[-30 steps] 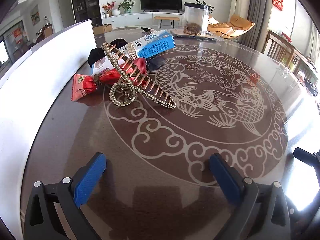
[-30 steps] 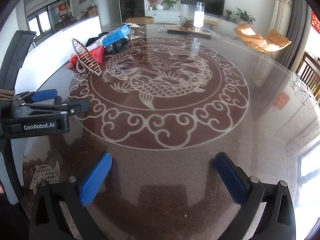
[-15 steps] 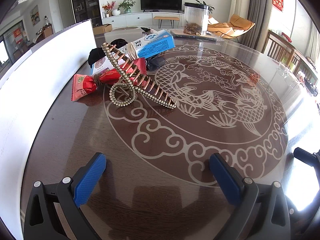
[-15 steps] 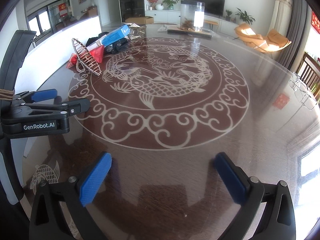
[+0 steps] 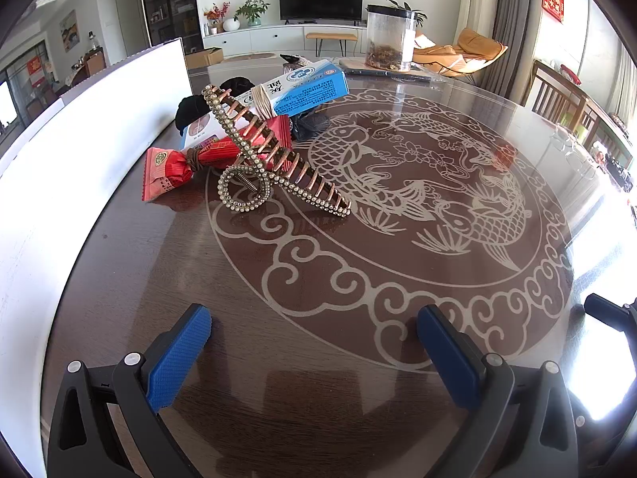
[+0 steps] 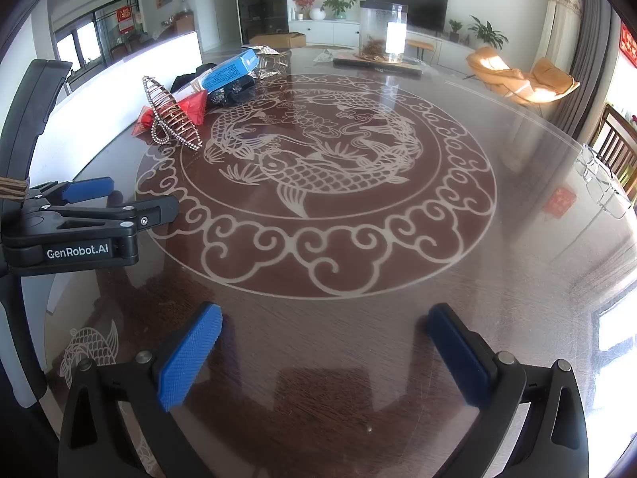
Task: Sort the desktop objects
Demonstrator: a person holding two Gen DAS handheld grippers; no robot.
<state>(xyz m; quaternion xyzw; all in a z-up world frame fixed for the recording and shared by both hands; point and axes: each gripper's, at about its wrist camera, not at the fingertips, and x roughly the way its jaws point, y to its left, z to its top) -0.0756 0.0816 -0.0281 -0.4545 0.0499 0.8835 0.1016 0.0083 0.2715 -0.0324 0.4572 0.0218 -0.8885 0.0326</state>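
Two hand-held grippers sit low over the near edge of the table (image 5: 167,286), both with jaws spread wide and nothing between them. The left hand-held gripper (image 5: 314,342) points toward the clutter; the right hand-held gripper (image 6: 324,340) faces bare glossy wood near the carp inlay and is well apart from every item.

Ahead of the left one, near the white board (image 5: 79,139), the things to sort lie in one tangled heap. A pearl-studded hair claw clip (image 5: 262,159) leans across a red snack packet (image 5: 179,163), whose middle is cinched by a brown hair tie (image 5: 194,158). Behind them a blue and white medicine box (image 5: 302,87) is propped at a tilt on the heap, with a black cloth item (image 5: 191,107) and a dark crumpled wrapper (image 5: 308,127) beside it.

Most of the risk, as I judge it, comes from that overlap. Pulling the clip could snag its teeth on the packet and drag it along. Lifting anything underneath may tip the box off. The clip's thin curved teeth give the pads little flat surface, so it could twist or spring out, and the slick table would let a nudged item slide instead of being caught.
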